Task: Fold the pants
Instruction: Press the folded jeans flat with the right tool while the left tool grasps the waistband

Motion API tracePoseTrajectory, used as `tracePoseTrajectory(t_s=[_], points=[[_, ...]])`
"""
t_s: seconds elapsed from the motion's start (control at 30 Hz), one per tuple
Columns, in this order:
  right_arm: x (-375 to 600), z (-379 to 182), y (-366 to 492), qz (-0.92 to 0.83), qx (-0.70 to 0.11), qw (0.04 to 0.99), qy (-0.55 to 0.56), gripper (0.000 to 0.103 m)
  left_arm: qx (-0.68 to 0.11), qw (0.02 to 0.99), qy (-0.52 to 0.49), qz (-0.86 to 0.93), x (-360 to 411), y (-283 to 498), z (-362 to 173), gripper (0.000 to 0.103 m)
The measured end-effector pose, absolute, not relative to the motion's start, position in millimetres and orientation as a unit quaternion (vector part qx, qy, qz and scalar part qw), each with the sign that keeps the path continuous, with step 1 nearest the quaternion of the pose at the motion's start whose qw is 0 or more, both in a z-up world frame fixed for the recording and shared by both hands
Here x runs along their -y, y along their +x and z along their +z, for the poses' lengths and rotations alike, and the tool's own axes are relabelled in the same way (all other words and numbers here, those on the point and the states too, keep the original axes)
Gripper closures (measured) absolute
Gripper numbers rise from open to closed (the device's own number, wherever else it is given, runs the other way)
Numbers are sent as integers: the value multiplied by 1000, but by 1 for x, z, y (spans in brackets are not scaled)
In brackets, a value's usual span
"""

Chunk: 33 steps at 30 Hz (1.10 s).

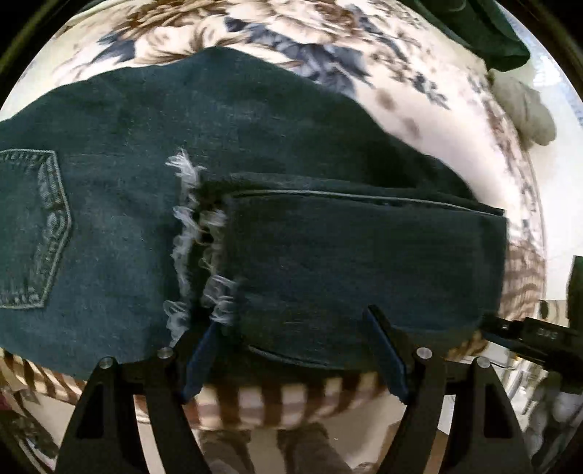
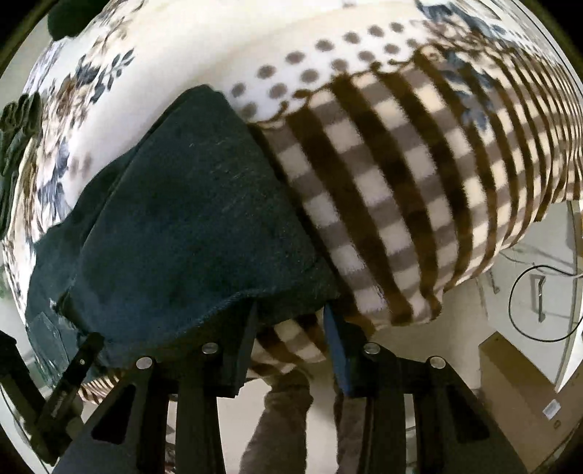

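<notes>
Dark denim pants [image 1: 328, 255] lie folded on the bed, with a back pocket [image 1: 36, 226] at the left and frayed white hems [image 1: 193, 237] in the middle. My left gripper [image 1: 293, 321] stands open, its wide fingers straddling the near edge of the folded leg without pressing on it. In the right wrist view the pants [image 2: 182, 218] fill the left half. My right gripper [image 2: 289, 310] is narrowed, and its fingertips pinch the near right corner of the denim fold. Part of the right gripper's black frame [image 1: 528, 330] shows at that fold's end.
The pants rest on a floral bed cover [image 1: 328, 43] and a brown checked blanket [image 2: 400, 182] that hangs over the near edge. A dark green garment [image 1: 484, 32] and a grey cloth [image 1: 524, 109] lie at the far right. A person's grey trouser legs [image 2: 284, 419] stand below, and a cardboard box [image 2: 521, 383] sits on the floor.
</notes>
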State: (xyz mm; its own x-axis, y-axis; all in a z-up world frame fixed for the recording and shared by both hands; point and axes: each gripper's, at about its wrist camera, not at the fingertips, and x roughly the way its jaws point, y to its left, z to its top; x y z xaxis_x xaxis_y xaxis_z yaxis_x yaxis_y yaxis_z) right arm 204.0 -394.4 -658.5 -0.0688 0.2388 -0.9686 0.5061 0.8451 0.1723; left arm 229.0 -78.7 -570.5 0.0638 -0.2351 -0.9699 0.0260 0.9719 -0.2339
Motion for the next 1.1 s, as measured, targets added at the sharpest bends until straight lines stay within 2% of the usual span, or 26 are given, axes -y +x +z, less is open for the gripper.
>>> tracePoseTrajectory(t_s=[0.13, 0.27, 0.33, 0.37, 0.4, 0.43, 0.47, 0.57, 0.7, 0.9, 0.93, 1.0, 1.07, 1.1], points=[[403, -666, 195, -116, -717, 624, 290, 63, -670, 730, -83, -104, 73, 228, -570, 28], [404, -654, 202, -110, -723, 626, 270, 59, -670, 729, -100, -97, 67, 226, -560, 28], [404, -641, 206, -107, -723, 636, 248, 40, -661, 732, -137, -97, 58, 222, -547, 28], [402, -632, 205, -105, -720, 643, 237, 18, -651, 737, -153, -97, 52, 218, -538, 27], [399, -621, 204, -102, -716, 653, 224, 3, -641, 743, -165, -97, 44, 212, -527, 24], [394, -611, 203, -102, -712, 662, 211, 0, -636, 746, -170, -97, 38, 208, -521, 12], [389, -601, 202, -104, -708, 672, 191, 0, -632, 748, -177, -96, 30, 203, -514, 5], [366, -579, 205, -103, -690, 703, 137, 0, -620, 755, -204, -62, -5, 184, -498, 5], [325, -575, 217, -66, -698, 698, 147, 0, -581, 762, -286, 10, -74, 165, -487, 5], [270, -575, 241, -42, -705, 694, 136, 0, -499, 700, -486, 158, -191, 138, -528, 5], [264, -577, 247, -41, -707, 693, 134, 0, -487, 694, -503, 165, -200, 139, -537, 7], [248, -580, 252, -43, -709, 692, 131, 0, -463, 693, -528, 162, -212, 147, -553, 17], [240, -585, 258, -48, -712, 688, 128, 0, -450, 696, -537, 157, -218, 157, -561, 44], [237, -586, 261, -52, -713, 688, 125, 0, -448, 692, -543, 160, -222, 163, -568, 44]])
